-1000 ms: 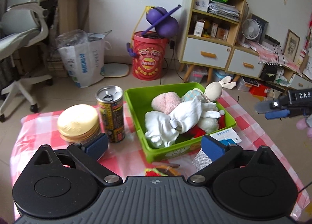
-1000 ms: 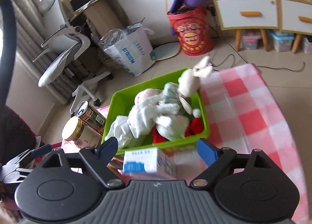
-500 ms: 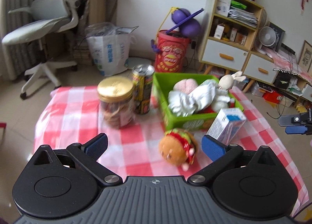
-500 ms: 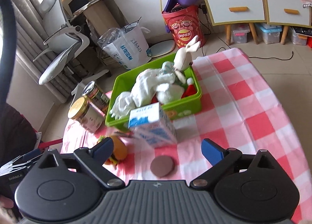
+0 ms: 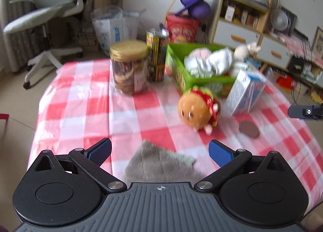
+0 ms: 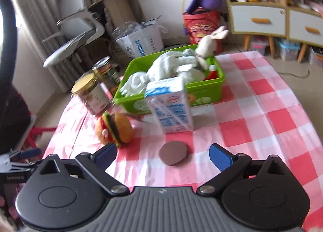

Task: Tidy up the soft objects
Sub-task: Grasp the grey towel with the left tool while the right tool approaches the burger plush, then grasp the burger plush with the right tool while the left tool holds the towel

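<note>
— What was hard to make out?

— Both views were blurred. The grey cloth (image 5: 161,165) was half hidden under the left gripper (image 5: 159,149), whose jaws stood wide apart around it, holding nothing. The label on the milk carton (image 6: 169,107) could not be read.

— And the right gripper (image 6: 162,154)?

— Also spread wide and empty, above a brown disc (image 6: 174,152) on the checked tablecloth (image 6: 262,115).

— Where were the soft things?

— White cloths and a rabbit toy (image 6: 208,44) lay piled in the green bin (image 6: 212,88); the burger toy (image 5: 198,109) lay outside, just in front of it beside the carton.

— Anything only one view showed?

— Only the left showed the grey cloth.
</note>
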